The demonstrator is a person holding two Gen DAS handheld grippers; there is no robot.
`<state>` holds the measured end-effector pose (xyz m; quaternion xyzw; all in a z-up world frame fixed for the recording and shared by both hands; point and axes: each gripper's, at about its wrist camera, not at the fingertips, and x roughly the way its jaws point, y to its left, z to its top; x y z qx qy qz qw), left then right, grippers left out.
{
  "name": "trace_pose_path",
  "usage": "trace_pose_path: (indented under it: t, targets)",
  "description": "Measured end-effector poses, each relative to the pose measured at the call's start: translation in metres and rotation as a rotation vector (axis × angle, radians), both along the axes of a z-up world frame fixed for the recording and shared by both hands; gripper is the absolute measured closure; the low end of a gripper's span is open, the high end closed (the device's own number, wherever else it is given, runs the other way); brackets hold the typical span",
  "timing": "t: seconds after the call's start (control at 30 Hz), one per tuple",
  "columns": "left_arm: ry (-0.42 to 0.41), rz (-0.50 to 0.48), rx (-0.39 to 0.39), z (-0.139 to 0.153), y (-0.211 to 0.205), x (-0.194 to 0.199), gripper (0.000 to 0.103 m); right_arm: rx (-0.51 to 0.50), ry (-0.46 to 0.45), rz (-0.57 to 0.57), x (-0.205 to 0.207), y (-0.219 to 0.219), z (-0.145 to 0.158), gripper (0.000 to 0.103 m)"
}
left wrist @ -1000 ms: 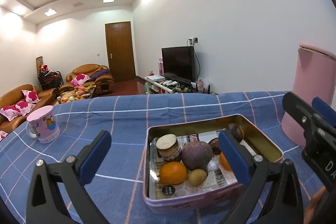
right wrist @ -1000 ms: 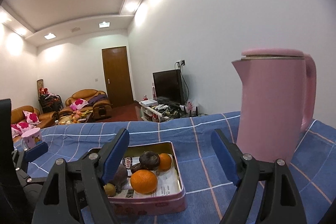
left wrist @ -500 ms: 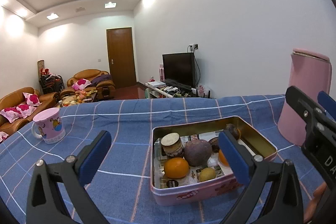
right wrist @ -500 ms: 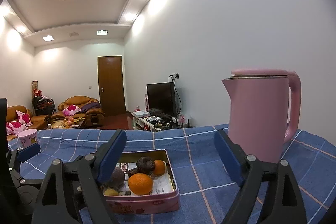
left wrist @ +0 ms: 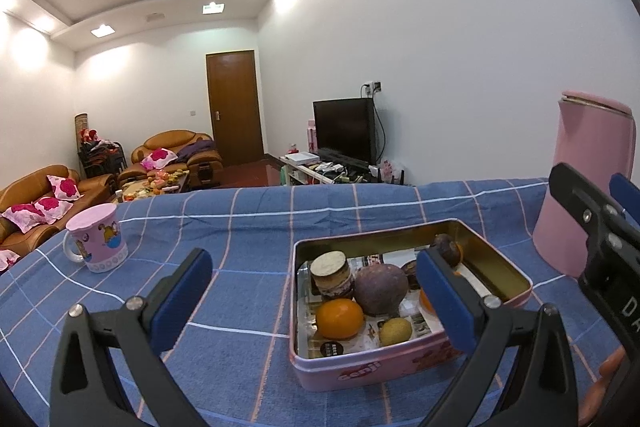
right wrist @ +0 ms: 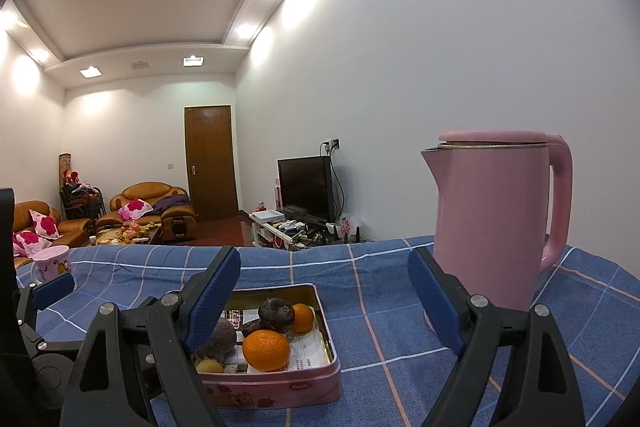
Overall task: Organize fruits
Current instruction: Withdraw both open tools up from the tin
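Task progress: the fruit is judged to be already gathered in the tin (left wrist: 404,367); nothing loose is seen on the cloth, so little or nothing appears left to place.
Tin contents: 2 oranges (left wrist: 339,318), 1 large purple fruit (left wrist: 381,289), 1 small yellow-green fruit (left wrist: 395,331), 2 dark wrinkled fruits (right wrist: 276,313) and 1 small jar (left wrist: 331,271) are counted, all resting on printed paper lining the bottom.
Tin position: it is set on the table, between the mug (left wrist: 96,239) and the kettle (right wrist: 496,219), apart from both.
Left gripper (left wrist: 316,299): the jaws are held wide apart above the near edge of the tin; nothing is between them.
Right gripper (right wrist: 324,301): the jaws have just been opening and are now spread wide; nothing is gripped.
Surface: the table is covered by a blue checked cloth (right wrist: 384,291).
Room: a living room is seen beyond, with brown sofas (left wrist: 176,151), a wooden door (left wrist: 234,107), a television (left wrist: 344,129) and white walls.
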<state>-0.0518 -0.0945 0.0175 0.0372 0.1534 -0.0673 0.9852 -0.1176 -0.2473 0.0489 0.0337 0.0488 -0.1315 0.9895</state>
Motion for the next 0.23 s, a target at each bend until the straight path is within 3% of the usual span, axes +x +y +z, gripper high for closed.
trace_pose_path:
  t: [0.23]
  targets:
    - [0.008,-0.01,0.0,0.0002,0.0011,0.0016,0.0,0.008,0.009,-0.007,0.0014,-0.001,-0.0006,0.016]
